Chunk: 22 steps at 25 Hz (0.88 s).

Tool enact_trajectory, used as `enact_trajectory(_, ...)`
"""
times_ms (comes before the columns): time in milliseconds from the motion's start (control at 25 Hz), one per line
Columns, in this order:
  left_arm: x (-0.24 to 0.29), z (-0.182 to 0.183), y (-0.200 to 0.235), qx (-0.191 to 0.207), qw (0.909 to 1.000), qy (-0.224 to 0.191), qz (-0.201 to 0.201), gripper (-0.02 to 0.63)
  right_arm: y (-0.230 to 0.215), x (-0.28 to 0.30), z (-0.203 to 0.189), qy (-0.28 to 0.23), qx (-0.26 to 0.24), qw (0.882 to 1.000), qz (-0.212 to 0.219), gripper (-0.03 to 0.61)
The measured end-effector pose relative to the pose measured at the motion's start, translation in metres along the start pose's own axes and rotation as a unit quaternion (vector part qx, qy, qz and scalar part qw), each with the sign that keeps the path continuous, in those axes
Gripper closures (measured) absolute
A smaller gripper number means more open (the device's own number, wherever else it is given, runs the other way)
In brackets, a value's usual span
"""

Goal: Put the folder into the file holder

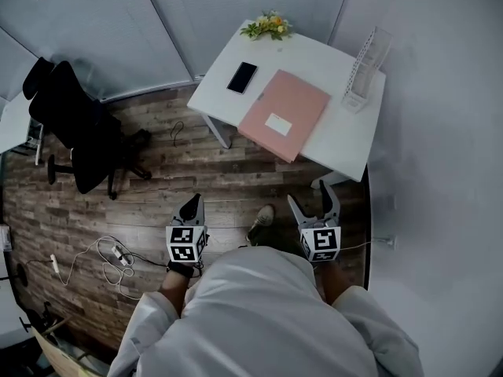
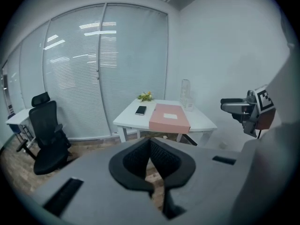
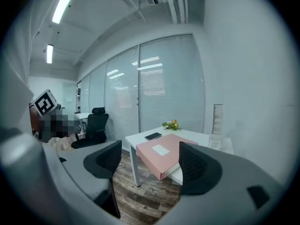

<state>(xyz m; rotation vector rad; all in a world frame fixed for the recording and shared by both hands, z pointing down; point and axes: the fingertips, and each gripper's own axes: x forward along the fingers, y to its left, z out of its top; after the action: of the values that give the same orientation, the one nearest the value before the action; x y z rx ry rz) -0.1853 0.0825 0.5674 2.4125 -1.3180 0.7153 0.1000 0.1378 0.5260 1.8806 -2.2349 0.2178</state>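
Left gripper (image 1: 192,203) has its jaws pressed together on nothing and right gripper (image 1: 312,198) holds its jaws apart and empty, both well apart from the white table (image 1: 346,136), where the pink folder (image 1: 284,115) lies flat, overhanging the near edge, near the clear file holder (image 1: 368,67).

The label (image 1: 278,124) (white) on the folder (image 1: 295,96) is unreadably small.
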Motion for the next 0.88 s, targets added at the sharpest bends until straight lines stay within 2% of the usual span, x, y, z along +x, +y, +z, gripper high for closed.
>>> enact_trajectory(160, 0.038, 0.041, 0.012, 0.014, 0.9998, -0.01, -0.013, 0.604, -0.013, 0.037, 0.003, 0.005, 0.01, 1.0, -0.015, 0.187)
enact_trajectory(560, 0.104, 0.08, 0.017, 0.05, 0.9956, 0.0, -0.079, 0.604, -0.018, 0.084, 0.002, 0.038, 0.039, 0.997, -0.062, 0.187)
enact_trajectory(720, 0.14, 0.085, 0.023, 0.066, 0.9899, 0.018, -0.124, 0.604, -0.019, 0.103, -0.013, 0.059, 0.074, 0.99, -0.101, 0.187)
enact_trajectory(880, 0.173, 0.105, 0.03, 0.099, 0.9794, 0.027, -0.174, 0.604, -0.024, 0.122, -0.026, 0.082, 0.12, 0.977, -0.156, 0.187)
